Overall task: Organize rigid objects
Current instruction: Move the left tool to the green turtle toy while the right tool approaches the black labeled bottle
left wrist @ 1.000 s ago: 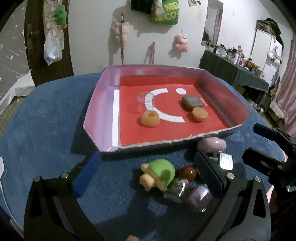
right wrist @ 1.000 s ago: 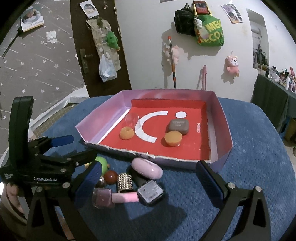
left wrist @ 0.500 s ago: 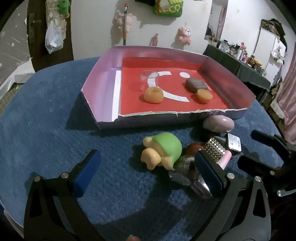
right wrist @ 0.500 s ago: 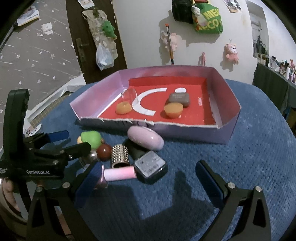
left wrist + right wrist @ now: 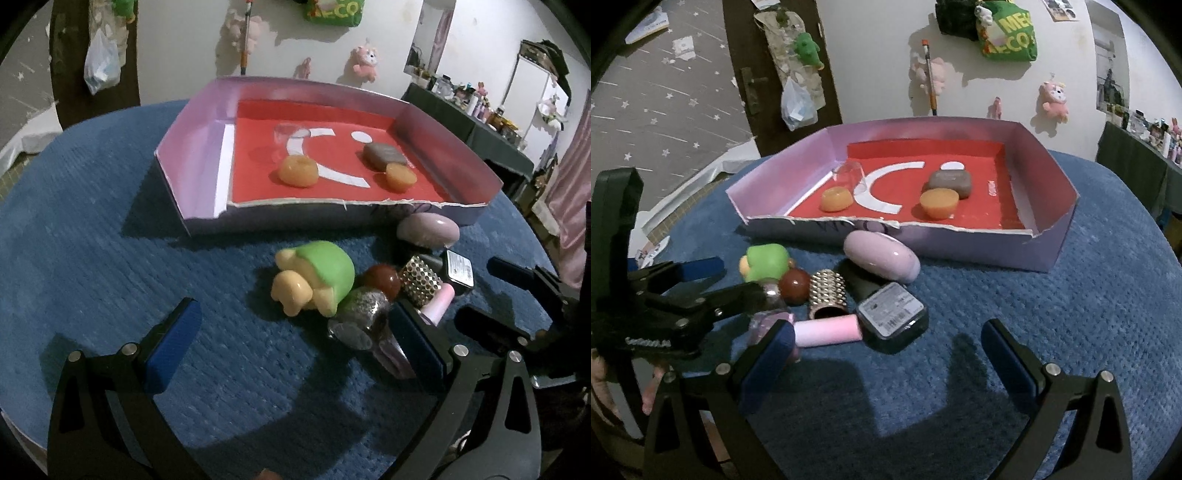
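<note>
Tray (image 5: 1049,229) on blue table (image 5: 1089,314) already holds four items: clear cup (image 5: 849,176), grey bar (image 5: 951,181), two orange pieces. Left outside, bunched against its front wall: green toy (image 5: 317,275), red ball (image 5: 382,277), lilac oval (image 5: 881,254), studded tube (image 5: 827,291), others. Left gripper (image 5: 295,343) and right gripper (image 5: 886,354) both spread wide, holding nothing. Roughly a third done.

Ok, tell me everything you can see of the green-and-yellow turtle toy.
The green-and-yellow turtle toy looks like glossy plastic or rubber: a rounded lime-green shell over pale yellow head and legs. It lies tipped on its side on the blue textured cloth, outside the shallow pink-walled tray, at the left end of the clutter, against the glittery silver ball. No gripper holds it.
</note>
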Demonstrator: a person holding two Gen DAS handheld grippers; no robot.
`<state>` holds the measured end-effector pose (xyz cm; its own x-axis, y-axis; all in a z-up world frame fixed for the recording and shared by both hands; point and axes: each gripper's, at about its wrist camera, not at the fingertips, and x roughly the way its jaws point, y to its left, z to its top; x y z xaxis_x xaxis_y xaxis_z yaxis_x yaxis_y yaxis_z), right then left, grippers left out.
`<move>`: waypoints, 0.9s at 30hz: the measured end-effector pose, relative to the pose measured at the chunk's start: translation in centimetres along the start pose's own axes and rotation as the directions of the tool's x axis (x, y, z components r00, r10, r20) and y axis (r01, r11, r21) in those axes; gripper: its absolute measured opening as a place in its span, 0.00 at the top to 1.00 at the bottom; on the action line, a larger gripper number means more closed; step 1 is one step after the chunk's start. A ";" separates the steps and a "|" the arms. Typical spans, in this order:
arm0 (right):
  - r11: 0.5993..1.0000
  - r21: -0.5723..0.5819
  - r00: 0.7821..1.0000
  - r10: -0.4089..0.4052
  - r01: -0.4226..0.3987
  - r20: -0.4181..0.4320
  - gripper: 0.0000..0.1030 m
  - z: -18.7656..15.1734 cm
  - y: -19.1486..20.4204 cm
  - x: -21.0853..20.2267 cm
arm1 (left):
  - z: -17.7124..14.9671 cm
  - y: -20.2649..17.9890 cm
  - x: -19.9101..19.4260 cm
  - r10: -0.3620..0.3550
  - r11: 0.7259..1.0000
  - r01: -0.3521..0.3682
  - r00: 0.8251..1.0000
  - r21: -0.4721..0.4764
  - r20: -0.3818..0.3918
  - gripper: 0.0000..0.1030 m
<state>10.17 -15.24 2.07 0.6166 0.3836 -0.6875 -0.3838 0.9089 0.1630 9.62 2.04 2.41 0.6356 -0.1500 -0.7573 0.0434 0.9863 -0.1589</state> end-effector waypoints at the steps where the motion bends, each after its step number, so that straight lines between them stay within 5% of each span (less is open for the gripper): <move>1: 1.000 0.003 1.000 -0.005 0.005 -0.001 0.00 0.0 -0.1 0.1 | 0.1 0.2 0.0 -0.008 1.000 0.008 1.000 -0.011 -0.004 0.00; 9: 0.996 0.040 0.997 -0.073 0.073 -0.003 0.00 0.4 -1.8 0.2 | 0.7 1.2 0.1 -0.008 0.998 0.009 1.000 -0.060 0.021 0.00; 14: 0.995 0.037 0.995 -0.094 0.094 -0.016 0.00 0.6 -2.2 0.6 | 1.2 1.6 0.4 0.073 0.996 -0.072 0.997 -0.045 0.026 0.00; 22: 0.997 0.022 0.997 -0.076 0.077 -0.031 0.00 0.9 -1.8 1.4 | 1.4 2.4 1.5 -0.013 0.994 0.011 1.000 -0.108 -0.010 0.00; 27: 0.995 0.050 0.995 -0.081 0.084 -0.059 0.00 1.4 -2.2 1.8 | 1.6 1.8 1.5 0.011 0.998 -0.011 1.000 -0.069 -0.002 0.00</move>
<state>13.07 -16.29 1.48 0.6041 0.2980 -0.7391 -0.2954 0.9451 0.1397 11.89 3.71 1.94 0.6347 -0.1392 -0.7601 -0.0169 0.9809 -0.1937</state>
